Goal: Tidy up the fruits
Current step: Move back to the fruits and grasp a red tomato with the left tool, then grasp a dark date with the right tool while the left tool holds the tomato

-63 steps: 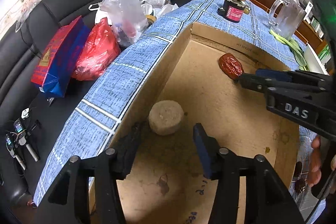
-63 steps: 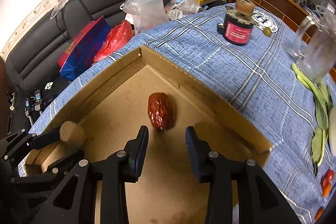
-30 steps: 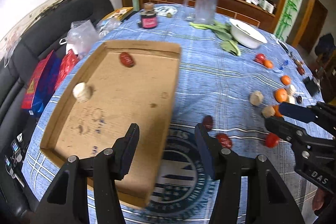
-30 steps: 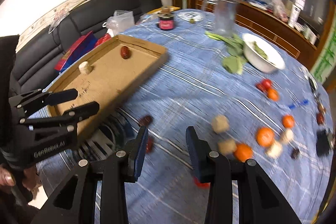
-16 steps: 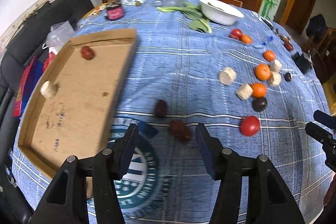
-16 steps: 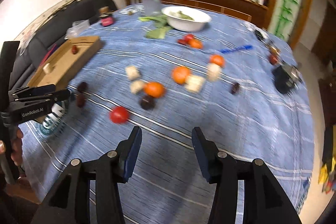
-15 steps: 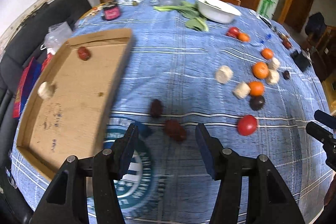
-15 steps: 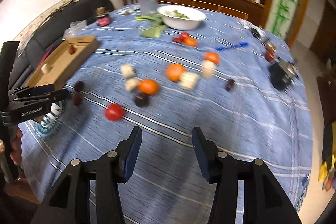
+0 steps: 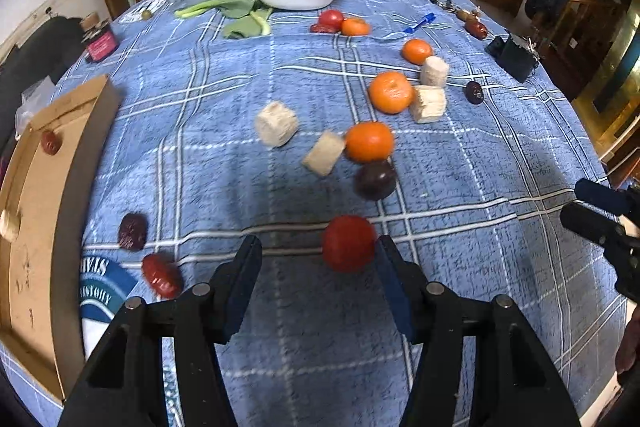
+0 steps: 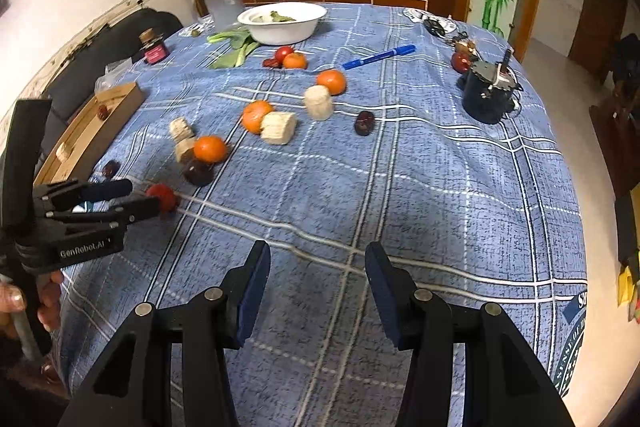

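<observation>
The left gripper [image 9: 318, 267] stood open around the tomato [image 9: 348, 242] (round, smooth, likely soft); it probably wanted gentle pressure across its middle. The right gripper [image 10: 318, 285] hung open, empty.

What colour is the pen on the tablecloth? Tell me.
Blue; the pen shows best in the right wrist view.

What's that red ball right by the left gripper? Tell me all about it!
It looks like a tomato: round, smooth, plain red, a bit blurry. It sits on the blue checked tablecloth, just inside the open left gripper, close by its right finger; whether they touch is unclear. A dark purple fruit lies just beyond it, apart. The right wrist view shows it at the gripper's tips too.
</observation>
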